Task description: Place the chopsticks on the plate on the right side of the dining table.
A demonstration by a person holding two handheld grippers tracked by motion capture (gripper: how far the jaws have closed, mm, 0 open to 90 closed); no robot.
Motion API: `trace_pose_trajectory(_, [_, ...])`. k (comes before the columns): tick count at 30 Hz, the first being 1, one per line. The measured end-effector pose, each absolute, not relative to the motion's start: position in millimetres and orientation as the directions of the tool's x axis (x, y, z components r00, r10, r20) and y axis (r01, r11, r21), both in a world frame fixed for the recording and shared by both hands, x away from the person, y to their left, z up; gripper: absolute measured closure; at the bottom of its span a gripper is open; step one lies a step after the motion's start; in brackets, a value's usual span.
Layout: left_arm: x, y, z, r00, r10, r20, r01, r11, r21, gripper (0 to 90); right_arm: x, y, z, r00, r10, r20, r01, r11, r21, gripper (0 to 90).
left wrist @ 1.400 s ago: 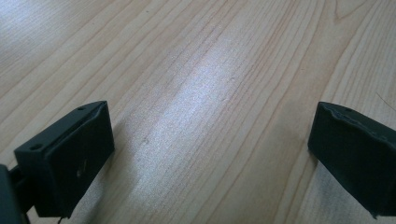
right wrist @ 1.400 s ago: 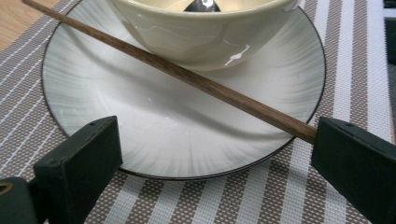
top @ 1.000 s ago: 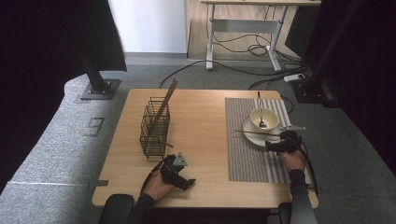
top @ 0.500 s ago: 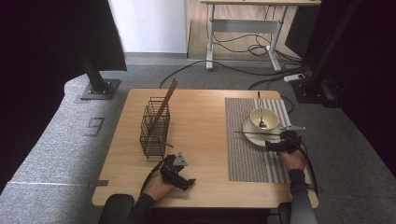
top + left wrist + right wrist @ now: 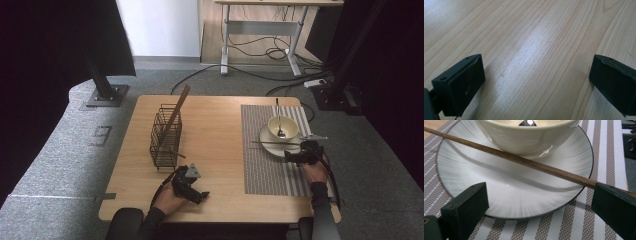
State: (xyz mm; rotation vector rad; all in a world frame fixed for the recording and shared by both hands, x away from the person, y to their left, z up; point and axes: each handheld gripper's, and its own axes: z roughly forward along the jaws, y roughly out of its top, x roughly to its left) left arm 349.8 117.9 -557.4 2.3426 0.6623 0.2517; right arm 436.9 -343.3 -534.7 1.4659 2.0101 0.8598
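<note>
At right of the high view, the cream ceramic bowl (image 5: 282, 128) on the white ribbed plate (image 5: 506, 192) holds a metal spoon (image 5: 280, 125). A brown wooden chopstick (image 5: 524, 161) crosses the plate between the wide-open right gripper (image 5: 539, 205) jaws. The left gripper (image 5: 536, 80) gapes empty. The black wire basket (image 5: 165, 136) holds a wooden stick (image 5: 176, 111).

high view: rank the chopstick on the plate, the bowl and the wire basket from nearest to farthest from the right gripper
1. Chopstick, lying across the plate, right beside the right gripper.
2. Bowl, on the plate just beyond it.
3. Wire basket, far across on the table's left side.

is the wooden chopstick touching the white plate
Touching. The right gripper view shows the chopstick lying across the plate, resting on its rim at the right, beside the bowl.
</note>
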Motion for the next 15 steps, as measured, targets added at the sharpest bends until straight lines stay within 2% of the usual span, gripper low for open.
trace_pose_trajectory(11, [349.6,117.7,-557.5,0.852,0.524,0.0,0.393,-0.639,0.662,0.0,417.7,-334.3,-529.0,-0.352,0.934,-0.059,0.638,0.286,0.715,0.0])
trace_pose_trajectory(15, [349.6,117.7,-557.5,0.852,0.524,0.0,0.393,-0.639,0.661,0.0,408.9,-336.1,-525.5,-0.368,0.93,-0.008,0.634,0.257,0.729,0.0])
